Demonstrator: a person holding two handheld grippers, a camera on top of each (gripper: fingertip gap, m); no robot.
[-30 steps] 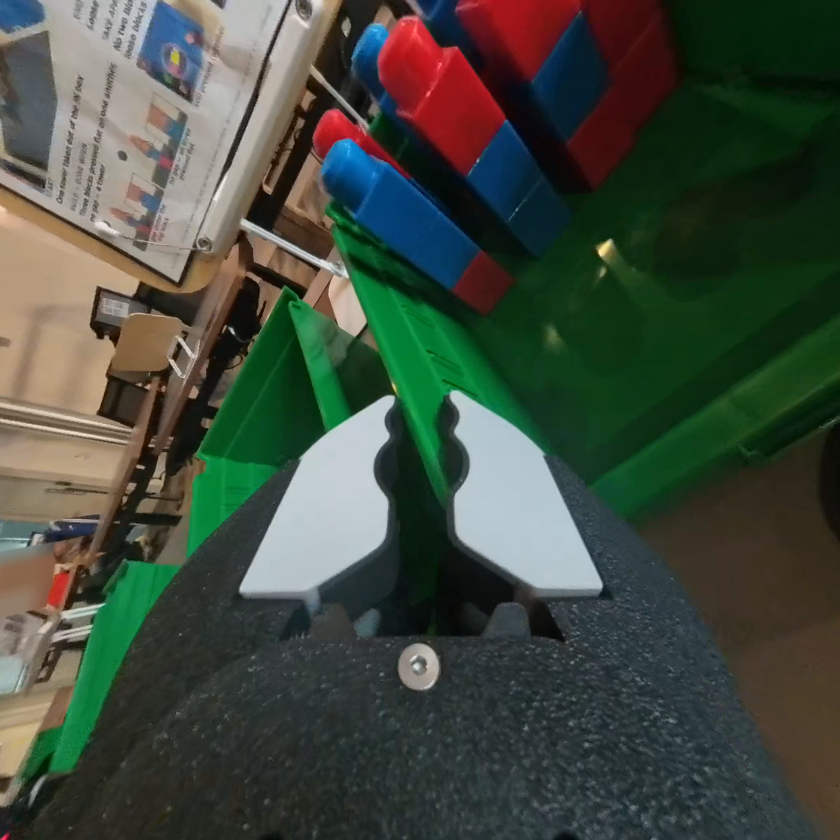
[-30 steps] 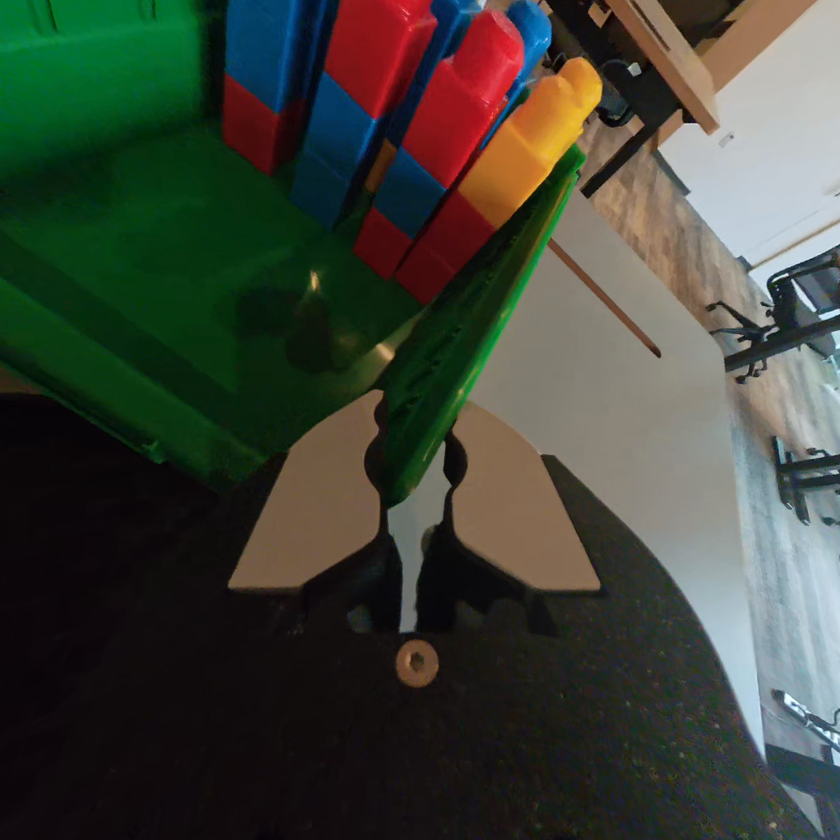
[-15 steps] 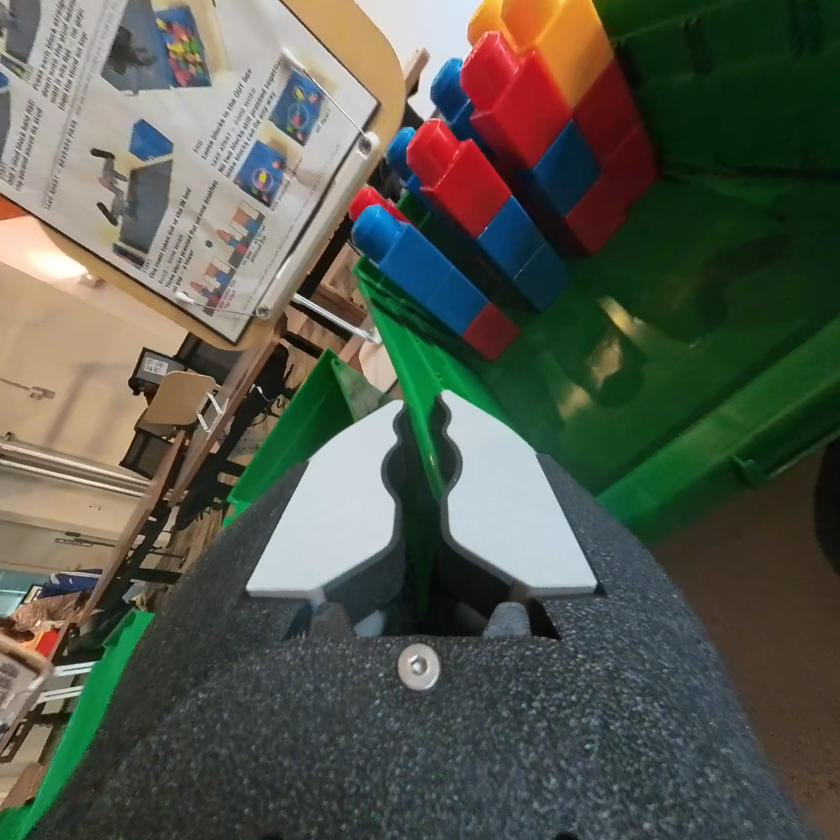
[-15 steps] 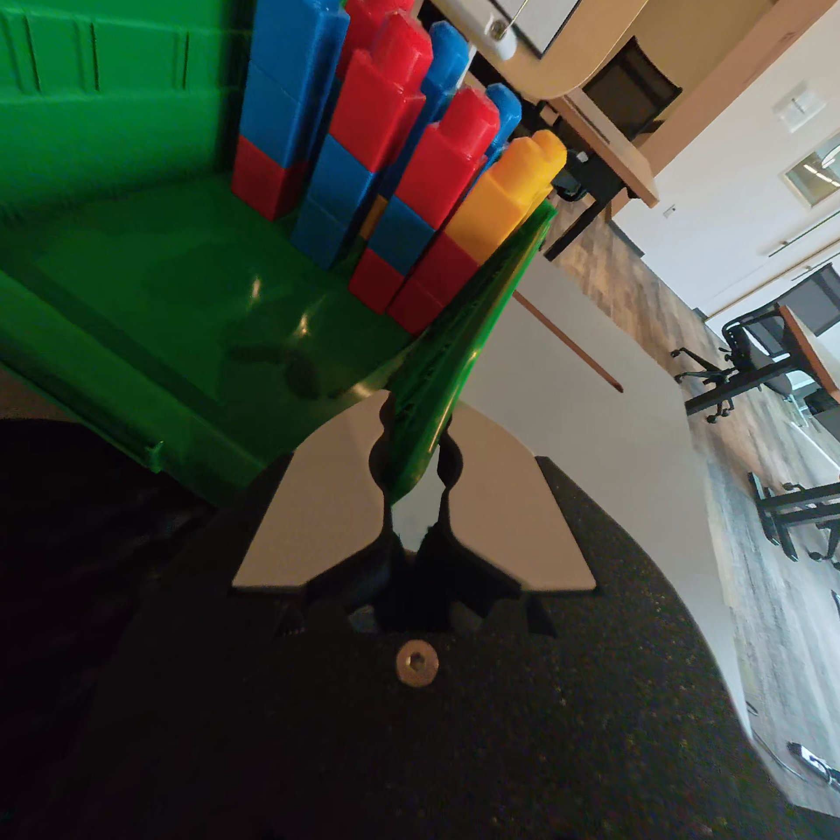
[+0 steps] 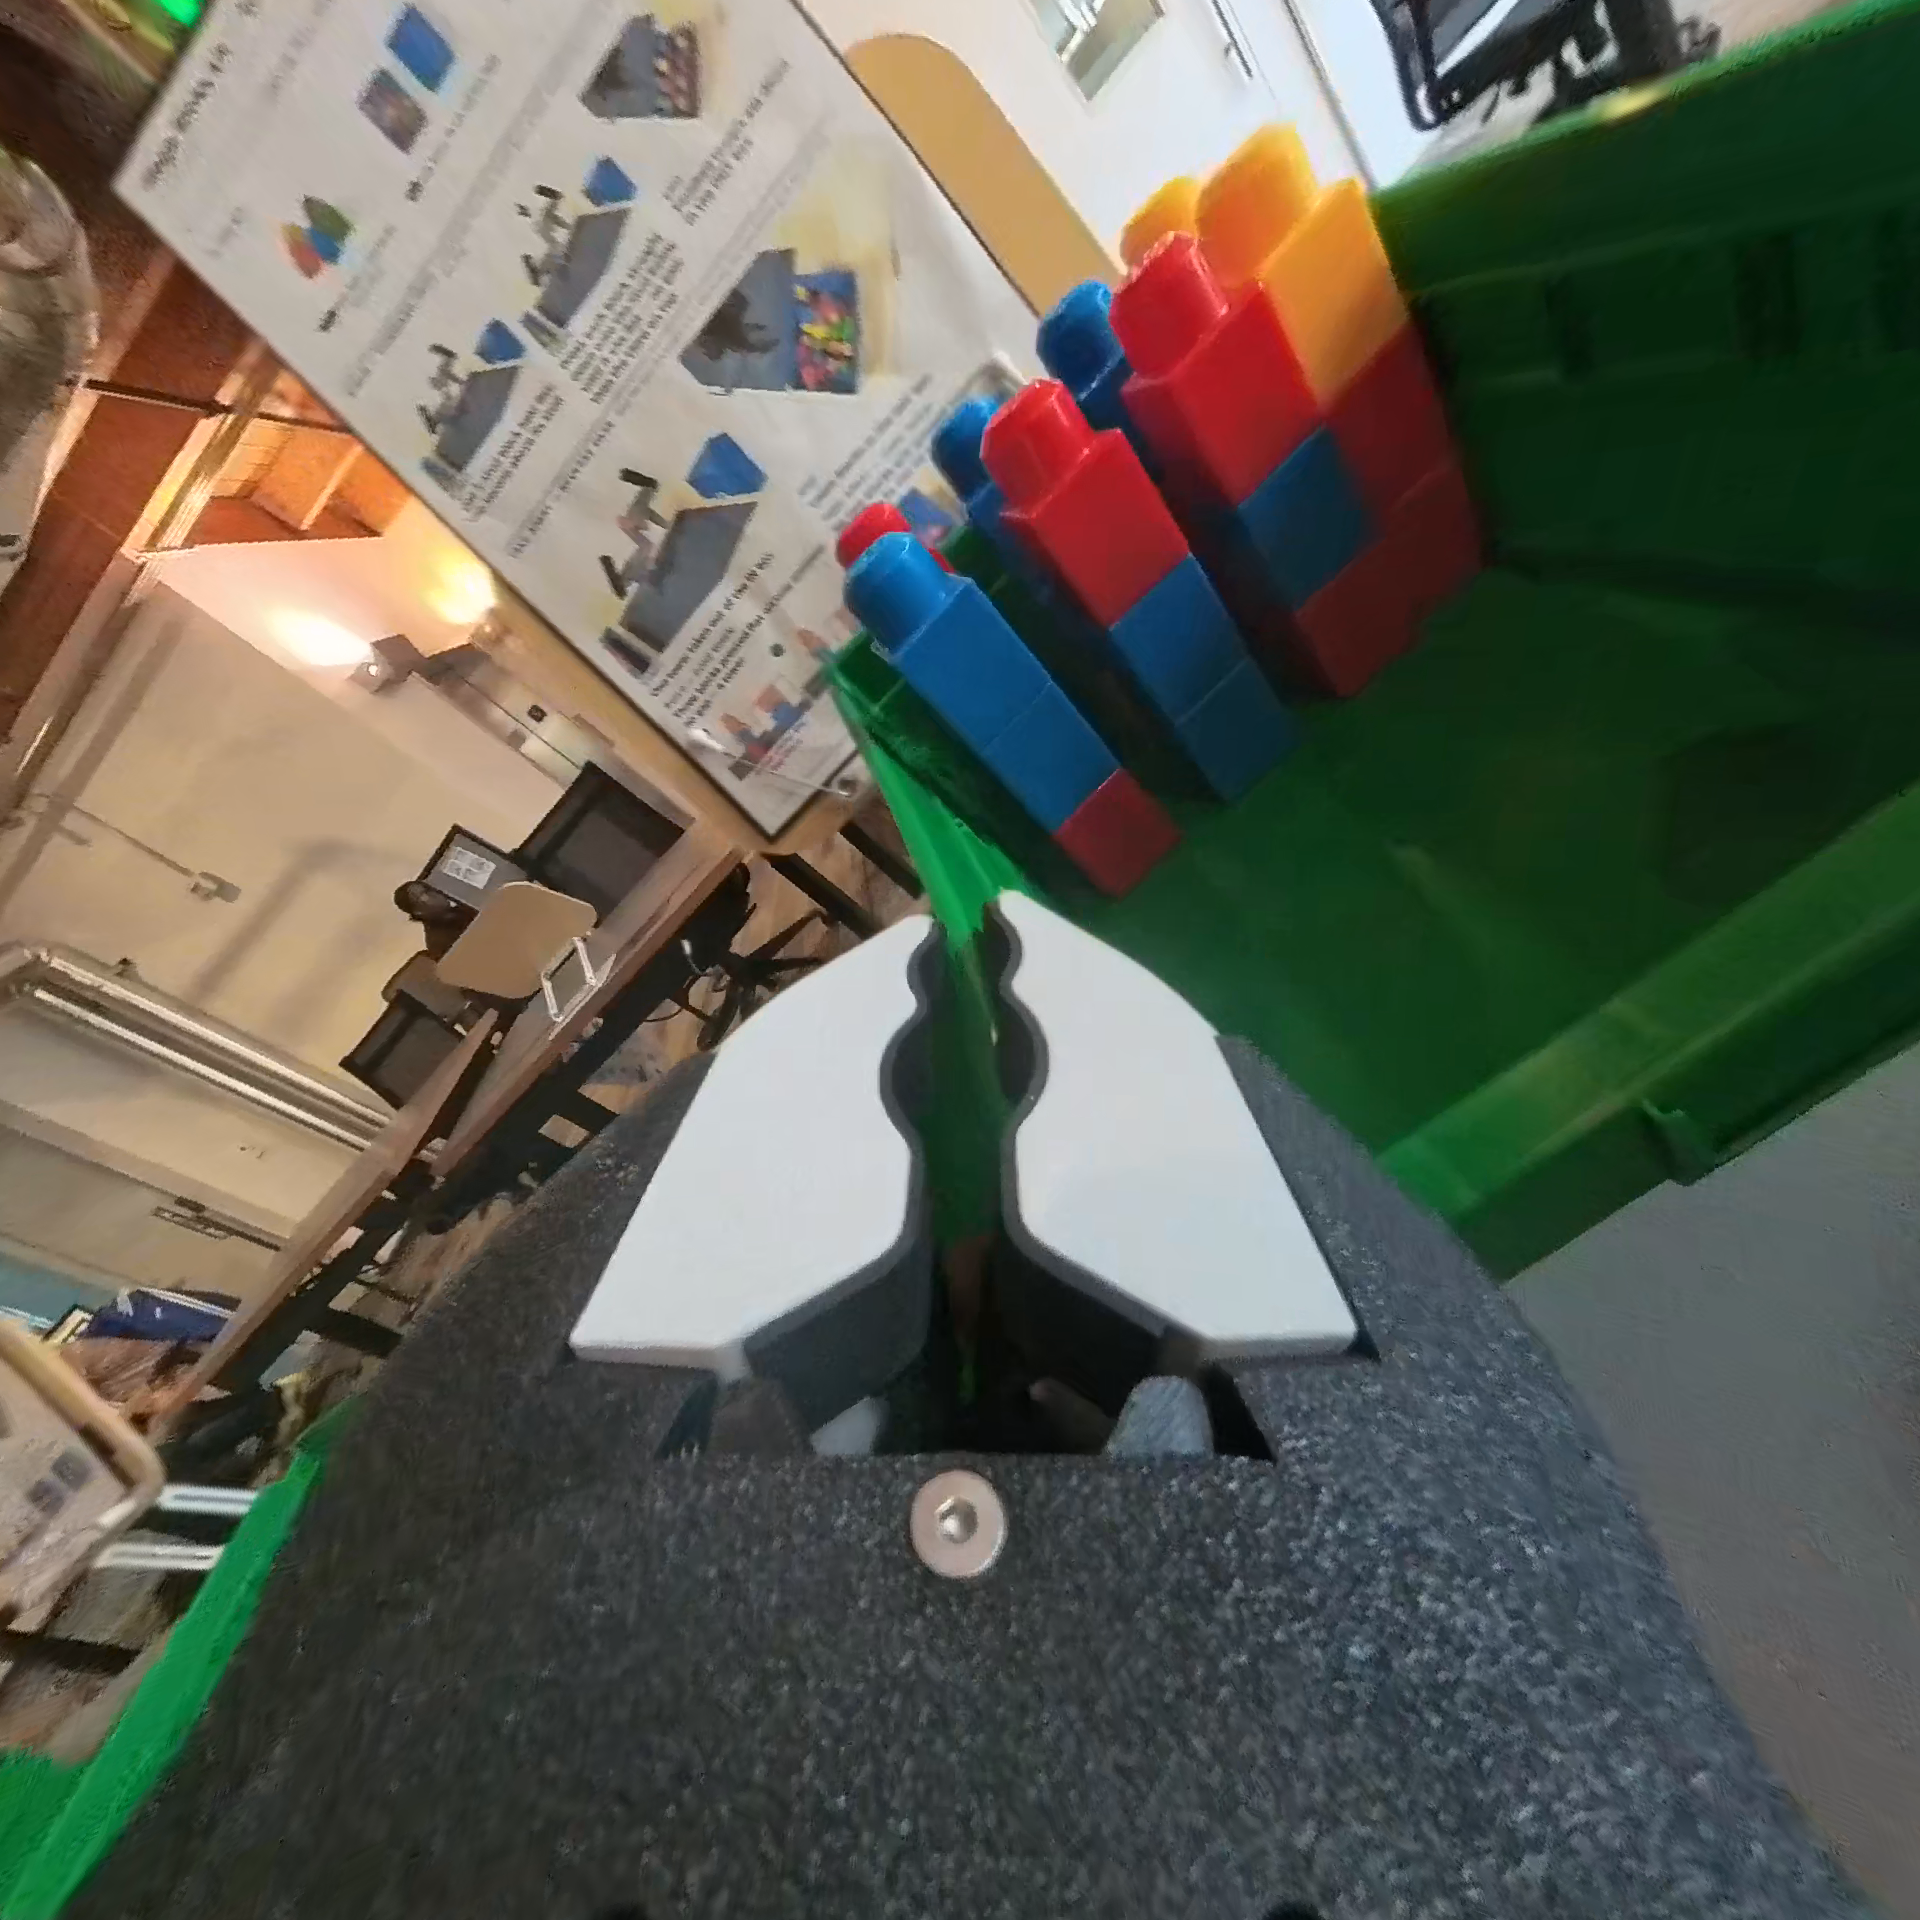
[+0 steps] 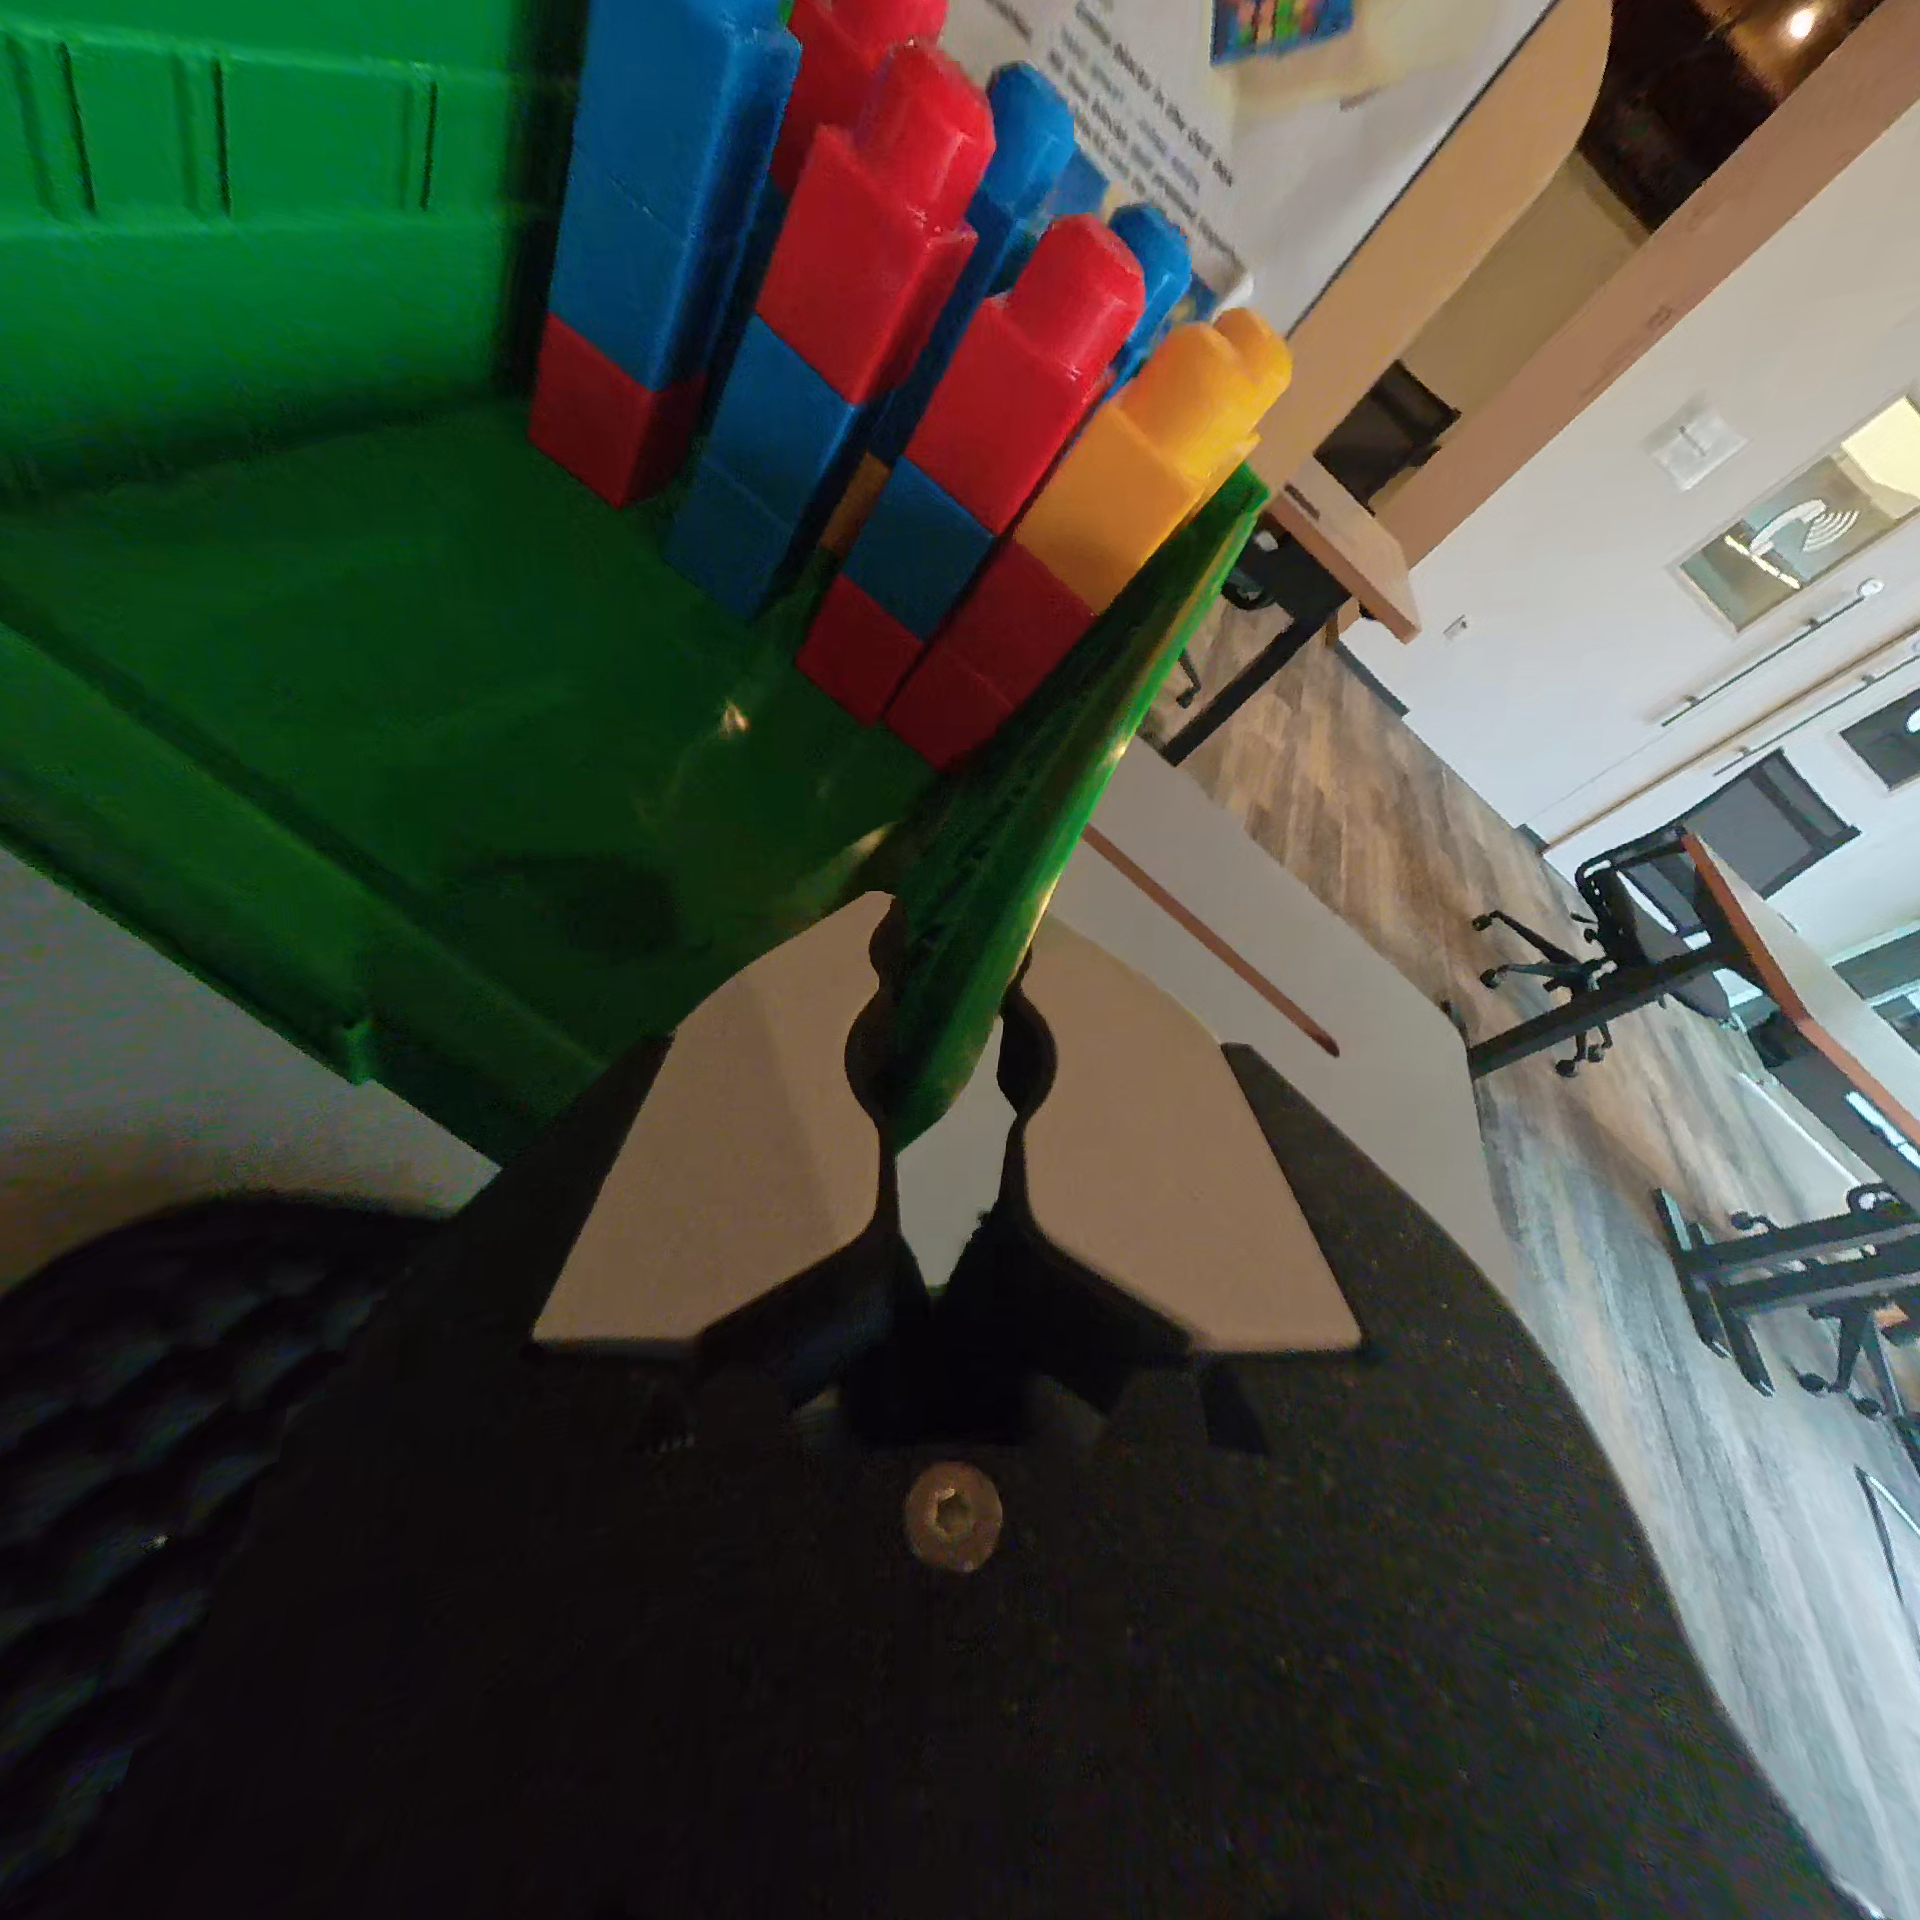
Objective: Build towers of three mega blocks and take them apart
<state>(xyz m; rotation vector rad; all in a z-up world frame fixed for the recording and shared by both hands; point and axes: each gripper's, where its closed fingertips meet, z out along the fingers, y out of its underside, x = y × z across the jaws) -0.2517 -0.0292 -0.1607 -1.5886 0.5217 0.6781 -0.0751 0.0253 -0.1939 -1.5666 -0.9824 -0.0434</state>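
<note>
A green plastic bin [image 5: 1558,935] holds several three-block towers of red, blue and yellow mega blocks [image 5: 1174,582], standing together at its far end. My left gripper [image 5: 966,956] is shut on the bin's left side wall. My right gripper [image 6: 951,966] is shut on the bin's right side wall [image 6: 1049,821]. The bin [image 6: 312,675] is held tilted between the two grippers. In the right wrist view the towers [image 6: 883,416] stand close to the gripped wall, a red and yellow tower [image 6: 1091,540] nearest it.
An instruction poster on a rounded board [image 5: 644,343] stands behind the bin. A white table top [image 6: 1226,935] lies below the right side. Desks and office chairs [image 6: 1621,956] stand farther off on a wood floor. A second green bin edge [image 5: 156,1610] shows at lower left.
Both grippers have stayed shut on the bin walls while the bin has been lifted and tilted; the background has swung, the poster coming more into view and the neighbouring green bin dropping out of sight.
</note>
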